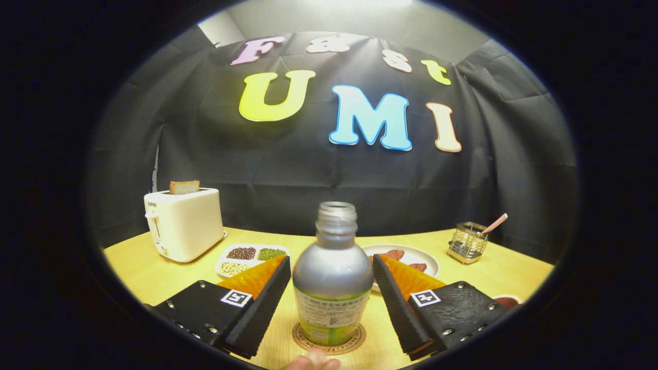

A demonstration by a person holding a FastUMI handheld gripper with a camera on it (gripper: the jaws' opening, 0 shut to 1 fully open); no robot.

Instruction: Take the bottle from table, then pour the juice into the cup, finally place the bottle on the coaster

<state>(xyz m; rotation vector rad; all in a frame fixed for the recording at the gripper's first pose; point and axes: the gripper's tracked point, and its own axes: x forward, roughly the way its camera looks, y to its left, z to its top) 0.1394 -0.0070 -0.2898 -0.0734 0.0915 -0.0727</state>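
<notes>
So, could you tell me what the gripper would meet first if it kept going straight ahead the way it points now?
The gripper is open, and the uncapped bottle stands on the round coaster between its fingers, with a gap either side. Going straight on, the bottle would probably slide deeper between them and meet the gripper's body first.

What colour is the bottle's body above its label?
Matte silver-grey, seen in the gripper view; the bottle stands on the coaster between the open gripper fingers.
</notes>
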